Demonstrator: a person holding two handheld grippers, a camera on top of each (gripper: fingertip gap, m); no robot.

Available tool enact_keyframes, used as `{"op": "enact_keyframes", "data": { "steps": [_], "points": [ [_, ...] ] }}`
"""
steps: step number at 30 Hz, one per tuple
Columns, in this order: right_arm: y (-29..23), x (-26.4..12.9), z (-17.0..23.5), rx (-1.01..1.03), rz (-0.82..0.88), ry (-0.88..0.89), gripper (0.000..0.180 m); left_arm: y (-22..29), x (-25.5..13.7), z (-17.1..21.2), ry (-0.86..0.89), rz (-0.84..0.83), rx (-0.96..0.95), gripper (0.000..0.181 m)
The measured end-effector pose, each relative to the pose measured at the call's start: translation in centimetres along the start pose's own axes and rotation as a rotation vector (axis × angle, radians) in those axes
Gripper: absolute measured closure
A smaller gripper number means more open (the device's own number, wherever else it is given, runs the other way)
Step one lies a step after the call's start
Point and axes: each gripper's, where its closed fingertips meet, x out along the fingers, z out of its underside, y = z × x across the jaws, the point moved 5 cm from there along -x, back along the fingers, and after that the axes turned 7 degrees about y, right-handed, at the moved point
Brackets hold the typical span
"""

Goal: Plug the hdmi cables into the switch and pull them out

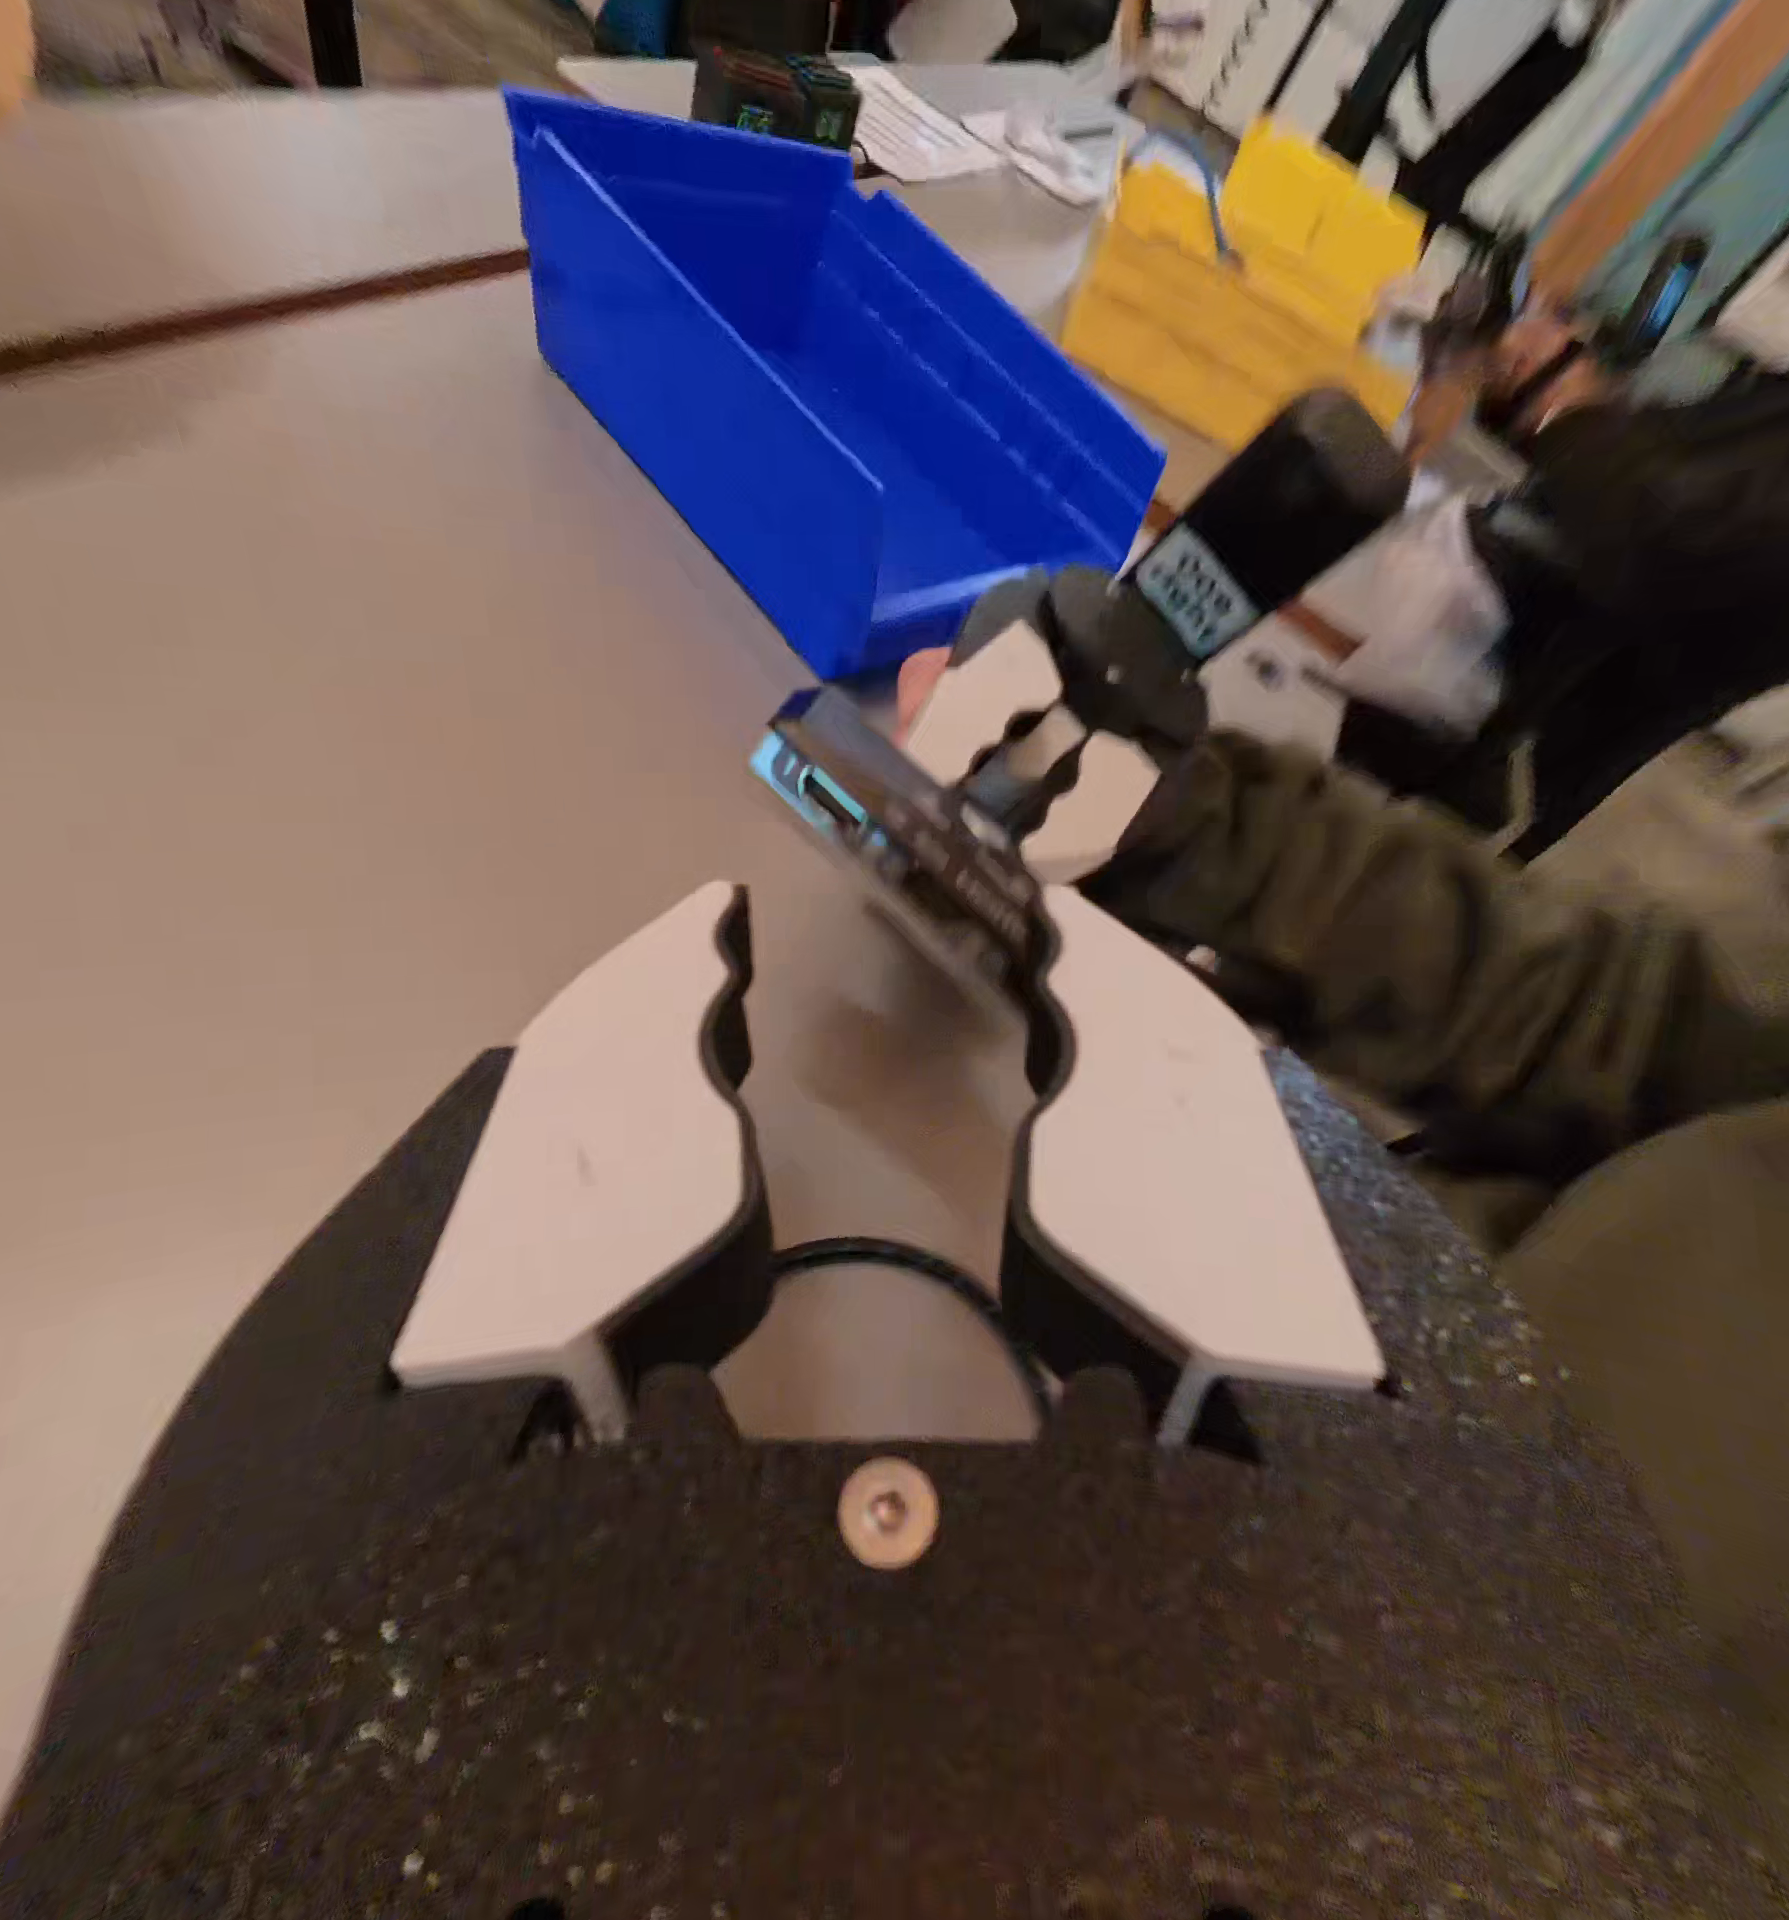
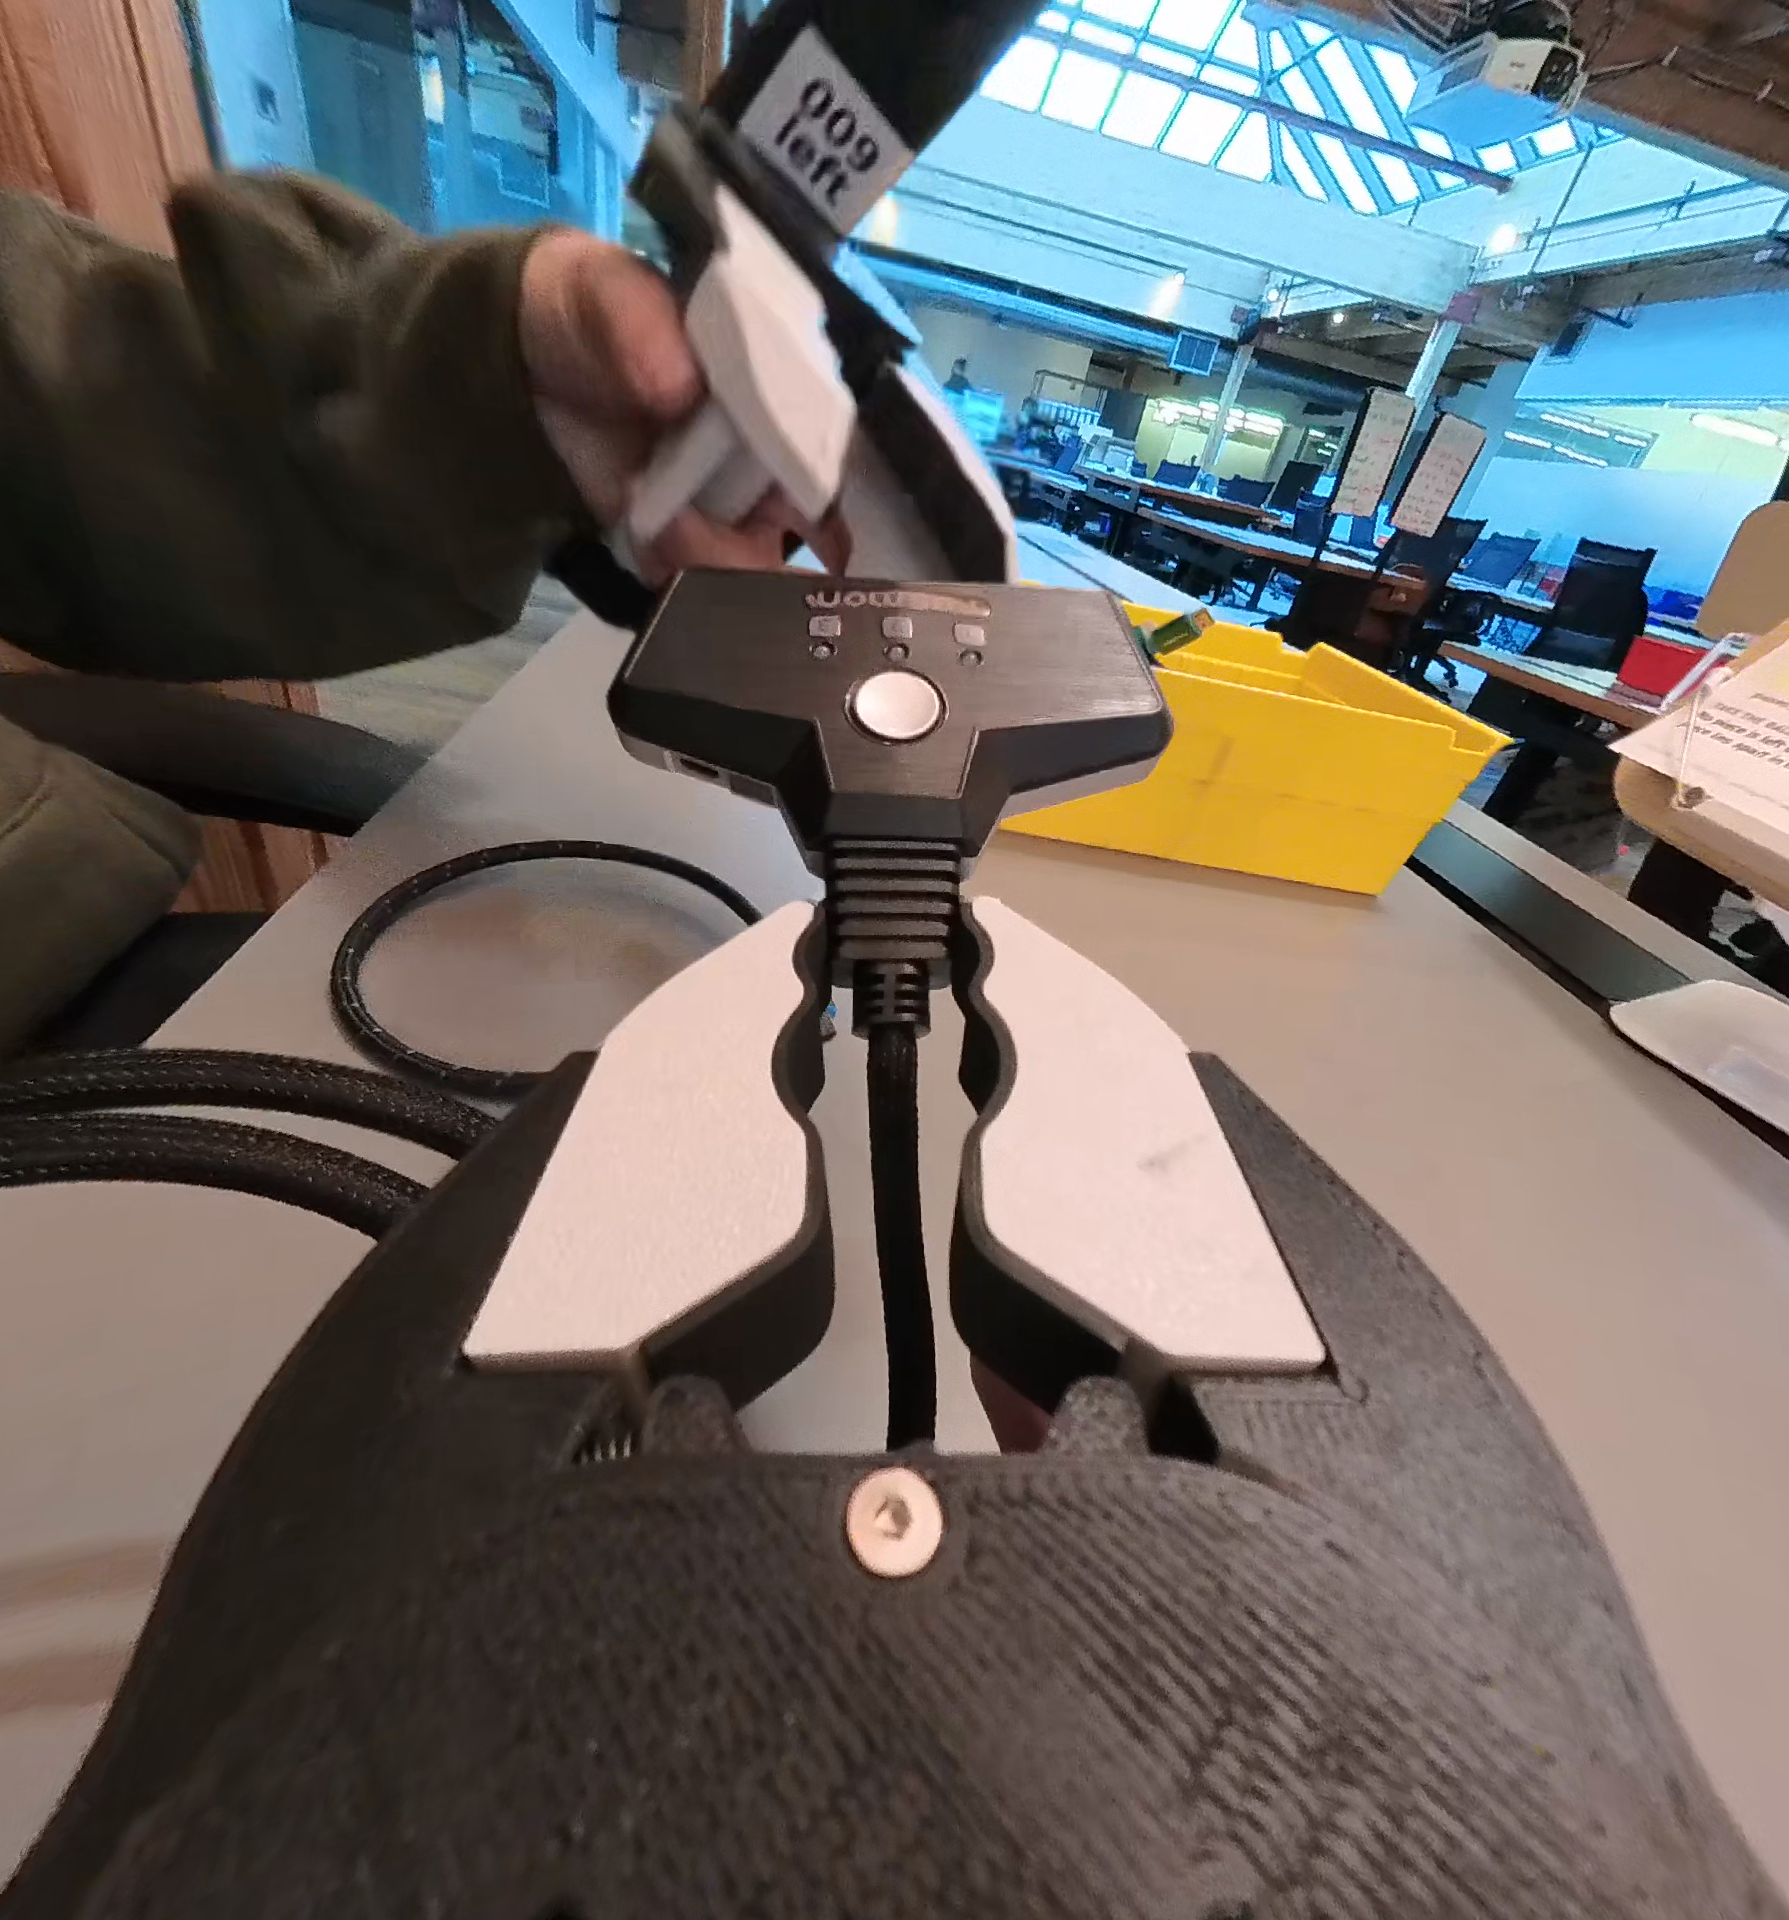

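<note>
The black HDMI switch (image 2: 890,686) with a round silver button is held up above the table. My right gripper (image 2: 890,935) is shut on its ribbed cable neck. In the left wrist view the switch (image 1: 911,842) is tilted, with its port edge facing me, and the right gripper (image 1: 1025,769) grips it from behind. My left gripper (image 1: 890,925) is open and empty. Its right fingertip is at the switch's near corner. The left gripper also shows in the right wrist view (image 2: 963,530), just beyond the switch. Black braided cable (image 2: 516,935) lies looped on the table; no plug shows.
A blue bin (image 1: 765,364) stands on the grey table (image 1: 298,727) ahead of the left gripper. A yellow bin (image 2: 1264,769) sits beyond the switch. Papers on a stand (image 2: 1742,769) are at the right. A person's sleeve (image 1: 1389,935) reaches in from the right.
</note>
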Motion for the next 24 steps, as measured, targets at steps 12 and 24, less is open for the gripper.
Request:
{"op": "enact_keyframes", "data": {
  "steps": [12,24],
  "points": [
    [0.3,-0.6,-0.5,-0.024,0.048,0.066,0.157,0.0,4.8,3.1,0.139,0.372,-0.654,0.155],
    [0.2,-0.6,-0.5,-0.106,0.088,0.083,0.154,-0.2,5.0,4.1,0.393,0.324,-0.906,0.159]
  ]
}}
